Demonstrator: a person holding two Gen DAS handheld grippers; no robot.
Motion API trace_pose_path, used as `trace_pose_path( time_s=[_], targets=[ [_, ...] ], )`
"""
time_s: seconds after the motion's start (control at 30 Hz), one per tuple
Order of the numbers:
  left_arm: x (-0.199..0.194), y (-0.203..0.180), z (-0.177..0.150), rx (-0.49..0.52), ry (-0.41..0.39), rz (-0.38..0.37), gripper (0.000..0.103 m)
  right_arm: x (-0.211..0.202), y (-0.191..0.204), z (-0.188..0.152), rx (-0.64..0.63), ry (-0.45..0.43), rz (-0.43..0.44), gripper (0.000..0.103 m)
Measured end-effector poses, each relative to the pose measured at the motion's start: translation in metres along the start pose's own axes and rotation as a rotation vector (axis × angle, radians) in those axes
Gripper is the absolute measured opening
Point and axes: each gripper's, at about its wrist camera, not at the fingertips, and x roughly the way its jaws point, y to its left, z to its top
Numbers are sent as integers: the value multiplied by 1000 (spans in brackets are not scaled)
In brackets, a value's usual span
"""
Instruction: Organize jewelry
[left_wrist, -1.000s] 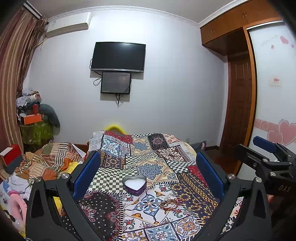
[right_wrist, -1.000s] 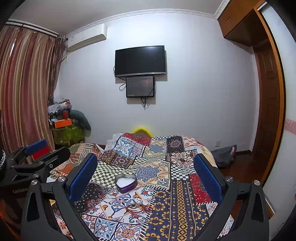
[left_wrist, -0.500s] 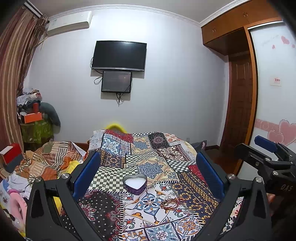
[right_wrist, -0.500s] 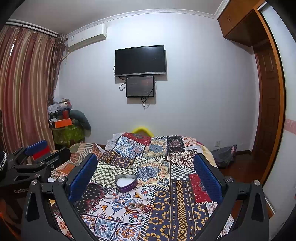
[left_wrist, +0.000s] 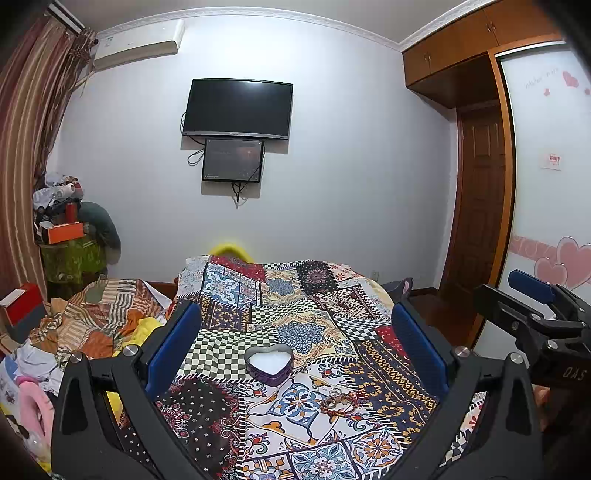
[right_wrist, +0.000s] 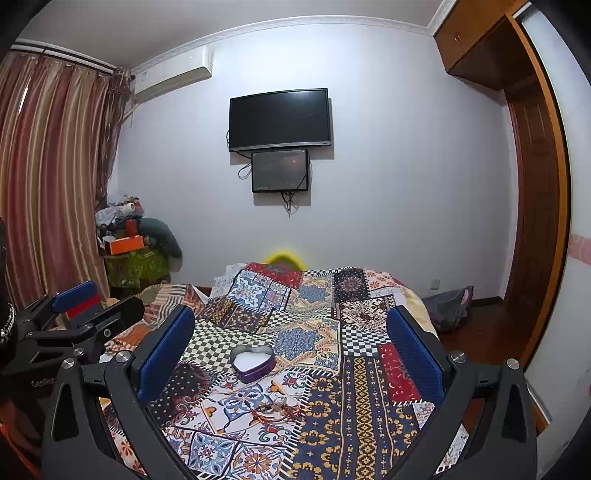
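Bedroom, patchwork bedspread as work surface. Compared with the frames half a second and a second earlier, almost nothing has shifted: both views hold the same framing, with only a slight drift in the left one. Judgement: the approach has not begun; the task is at its start, nothing yet sorted.

Left to right, left wrist view. Crumpled striped bedding lies off the bed's left edge, so little clear room that side. Left gripper is spread wide, nothing between its blue pads. Heart-shaped tin sits open, white-lined, apparently empty, near the bed's middle. Jewelry pile, nearer the camera and just right of the tin, not touching it; it appears to be red cord with rings, though too small to be sure. Right gripper is likewise released, holding nothing.

Open quilt surrounds the tin and pile on all sides; the bed's right edge drops to the floor, well apart from both.
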Motion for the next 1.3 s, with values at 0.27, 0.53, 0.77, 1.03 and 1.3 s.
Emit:
trace_pose_path(
  time_s=[0.27,0.53,0.77,1.03,1.3],
  targets=[
    [-1,1,1,-2,3,-5,103,-1,0,0,1,1,0,103],
    [0,0,3,0,4,-9,103,-2,0,0,3,-1,-3,103],
    [0,-1,4,2,3,-9,103,-3,0,1,4,-1,-3,103],
    [0,-2,3,3,4,-9,103,-4,-1,1,4,2,-3,103],
    [7,-3,2,2,16,-12,103,2,-4,-4,9,22,-7,103]
  ],
)
